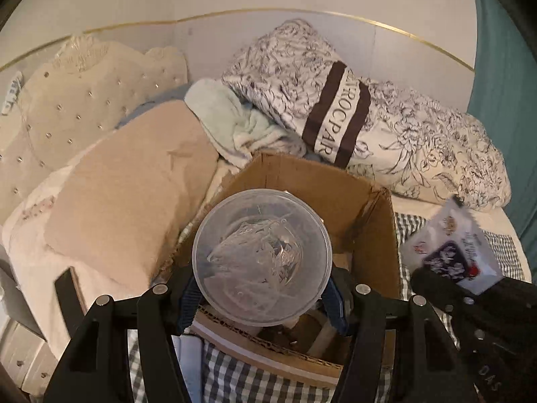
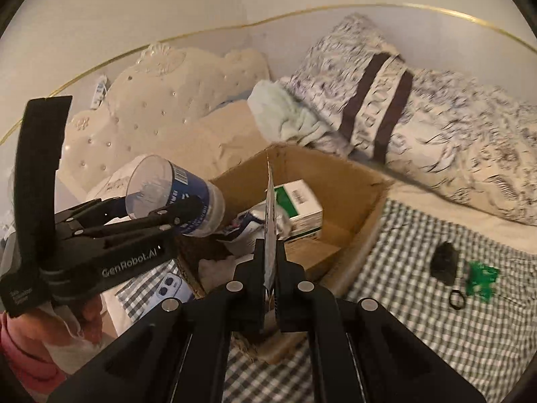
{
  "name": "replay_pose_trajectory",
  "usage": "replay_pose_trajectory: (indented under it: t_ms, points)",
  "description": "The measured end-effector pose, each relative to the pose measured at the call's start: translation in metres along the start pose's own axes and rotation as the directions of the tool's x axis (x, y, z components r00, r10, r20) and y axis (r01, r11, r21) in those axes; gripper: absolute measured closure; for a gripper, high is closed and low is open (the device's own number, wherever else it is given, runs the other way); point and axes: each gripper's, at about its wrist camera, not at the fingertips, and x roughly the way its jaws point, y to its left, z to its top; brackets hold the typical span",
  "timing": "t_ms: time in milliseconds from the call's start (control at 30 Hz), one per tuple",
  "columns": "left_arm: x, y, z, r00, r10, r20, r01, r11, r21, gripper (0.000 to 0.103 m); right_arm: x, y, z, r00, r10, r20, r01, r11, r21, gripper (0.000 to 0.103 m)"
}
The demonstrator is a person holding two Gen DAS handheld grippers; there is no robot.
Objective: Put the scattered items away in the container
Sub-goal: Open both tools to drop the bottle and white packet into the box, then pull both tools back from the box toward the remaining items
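An open cardboard box (image 1: 339,181) sits on the checked bedsheet; it also shows in the right wrist view (image 2: 335,171). My left gripper (image 1: 263,299) is shut on a clear plastic bottle (image 1: 261,255) with a blue label, held over the box's near left side; the bottle (image 2: 178,194) and left gripper (image 2: 181,213) show in the right wrist view. My right gripper (image 2: 271,268) is shut on a flat printed packet (image 2: 270,208), seen edge-on above the box; the packet also shows in the left wrist view (image 1: 453,248).
The box holds a green-and-white carton (image 2: 298,203) and wrappers. On the sheet to the right lie a black object (image 2: 444,262), a black ring (image 2: 457,300) and a green item (image 2: 481,278). A phone (image 2: 169,287) lies left of the box. Pillows and a floral duvet (image 1: 402,127) lie behind.
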Motion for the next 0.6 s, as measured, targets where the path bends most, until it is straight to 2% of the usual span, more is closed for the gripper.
replay_pose_trajectory:
  t_ms: [67, 100, 133, 167, 200, 233, 300, 400, 500, 600]
  points:
    - [0.008, 0.002, -0.002, 1.0, -0.005, -0.004, 0.005, 1.0, -0.006, 0.038, 0.015, -0.004, 0.001, 0.999, 0.021, -0.026, -0.021, 1.0, 0.001, 0.099]
    - [0.01, 0.001, -0.004, 1.0, -0.007, -0.006, 0.007, 1.0, -0.005, 0.027, 0.022, -0.005, 0.003, 0.999, 0.028, -0.038, -0.028, 1.0, 0.006, 0.092]
    - [0.012, 0.0, -0.003, 1.0, 0.003, -0.007, -0.003, 1.0, -0.003, 0.02, 0.028, -0.008, 0.004, 0.998, 0.03, -0.047, -0.029, 1.0, 0.012, 0.064]
    - [0.012, 0.0, -0.003, 0.999, 0.05, -0.007, -0.05, 0.999, -0.008, 0.002, 0.029, -0.012, 0.004, 0.999, 0.006, -0.046, -0.005, 1.0, 0.02, 0.053]
    - [0.012, 0.001, -0.002, 0.997, 0.08, -0.003, -0.08, 0.997, -0.013, 0.0, 0.027, -0.016, 0.004, 0.999, -0.032, -0.032, 0.033, 0.999, 0.033, 0.036]
    - [0.009, -0.001, -0.002, 0.997, 0.077, 0.009, -0.077, 0.997, -0.011, 0.0, 0.019, -0.023, 0.004, 0.999, -0.045, 0.002, 0.045, 0.997, 0.061, 0.025]
    - [0.004, -0.005, -0.001, 0.998, 0.06, 0.023, -0.061, 0.998, 0.003, 0.0, -0.001, -0.042, 0.004, 0.997, -0.018, 0.076, 0.006, 0.988, 0.152, 0.021]
    - [-0.007, -0.018, 0.0, 0.997, 0.067, 0.041, -0.068, 0.997, 0.024, 0.0, -0.029, -0.069, 0.002, 0.993, -0.029, 0.117, 0.001, 0.972, 0.237, 0.021]
    - [-0.02, -0.039, -0.005, 0.997, 0.048, 0.056, -0.051, 0.997, 0.052, 0.0, -0.06, -0.09, -0.007, 0.981, -0.126, 0.15, 0.087, 0.967, 0.241, 0.021]
    - [-0.029, -0.064, -0.012, 0.998, 0.01, 0.059, -0.014, 0.997, 0.071, 0.0, -0.094, -0.115, -0.027, 0.962, -0.23, 0.15, 0.185, 0.946, 0.266, 0.021]
